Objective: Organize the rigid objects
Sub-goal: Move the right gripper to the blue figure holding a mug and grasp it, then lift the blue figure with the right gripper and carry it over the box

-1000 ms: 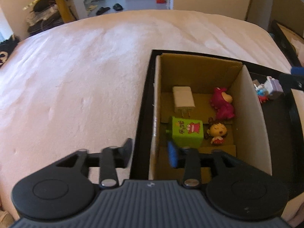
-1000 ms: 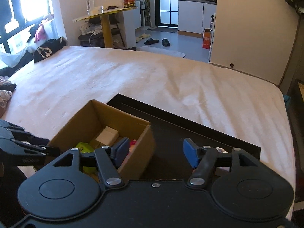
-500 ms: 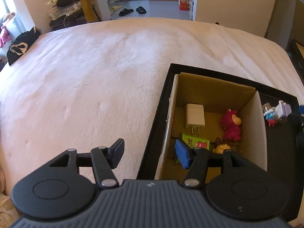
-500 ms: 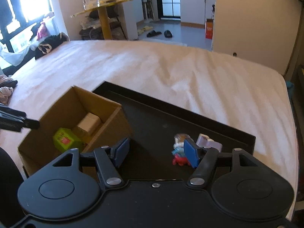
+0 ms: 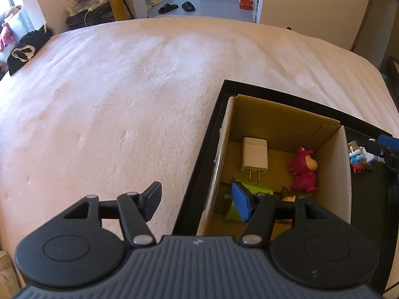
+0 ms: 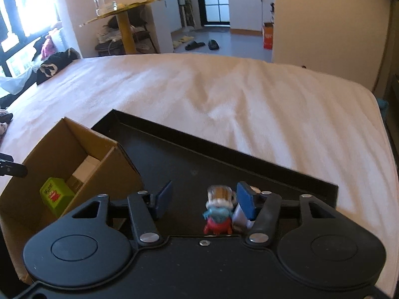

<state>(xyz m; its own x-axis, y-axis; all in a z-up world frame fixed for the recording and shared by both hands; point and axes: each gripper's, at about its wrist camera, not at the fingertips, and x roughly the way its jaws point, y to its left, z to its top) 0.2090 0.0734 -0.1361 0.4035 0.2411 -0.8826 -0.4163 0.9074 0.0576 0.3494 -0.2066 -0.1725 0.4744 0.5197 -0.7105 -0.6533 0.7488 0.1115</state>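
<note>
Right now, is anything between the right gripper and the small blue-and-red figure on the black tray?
Nothing visible. The right gripper is closing with the figure already between its fingers, nearer the right finger, where a pale toy crowds it.

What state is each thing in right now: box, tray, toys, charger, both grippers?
Box: open-topped, standing on the tray.
Tray: flat on the bed.
Charger: lying flat in the box.
Pink figure: lying in the box.
Green block: in the box.
Blue-red figure: upright on the tray, outside the box.
Left gripper: open, empty.
Right gripper: closing around the blue-red figure, not gripping yet.
</note>
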